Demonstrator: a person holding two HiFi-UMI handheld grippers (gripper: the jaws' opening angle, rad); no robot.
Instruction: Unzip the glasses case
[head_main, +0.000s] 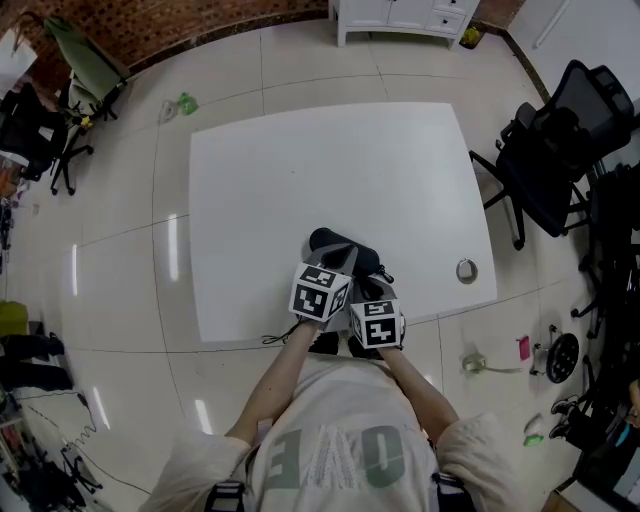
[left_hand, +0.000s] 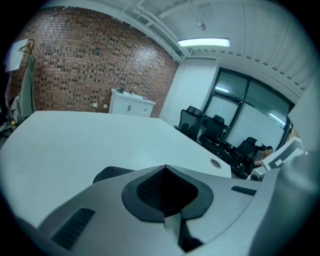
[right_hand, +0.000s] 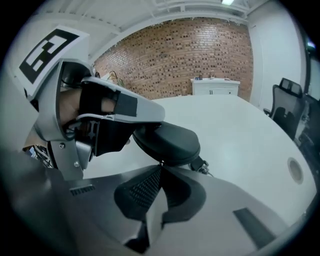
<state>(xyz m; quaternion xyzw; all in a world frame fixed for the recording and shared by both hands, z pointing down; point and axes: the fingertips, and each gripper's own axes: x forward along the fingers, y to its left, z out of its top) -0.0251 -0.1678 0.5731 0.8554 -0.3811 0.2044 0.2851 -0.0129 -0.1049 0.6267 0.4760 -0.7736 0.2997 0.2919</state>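
A black zip glasses case (head_main: 345, 250) lies on the white table (head_main: 330, 170) near its front edge. My left gripper (head_main: 336, 264) hovers over the case's near left end with its jaws shut. In the left gripper view the case (left_hand: 112, 173) shows just left of and below the tips of my left gripper (left_hand: 165, 167), and nothing shows between the jaws. My right gripper (head_main: 368, 286) is at the case's near right side. In the right gripper view, my right gripper (right_hand: 161, 165) is shut, its tips at the edge of the case (right_hand: 167, 142) on a small silver zipper pull.
A short strap with a clasp (right_hand: 202, 165) hangs off the case's right end. A round cable grommet (head_main: 466, 270) sits near the table's right front corner. Black office chairs (head_main: 550, 150) stand to the right, and a white cabinet (head_main: 400, 15) stands beyond the table.
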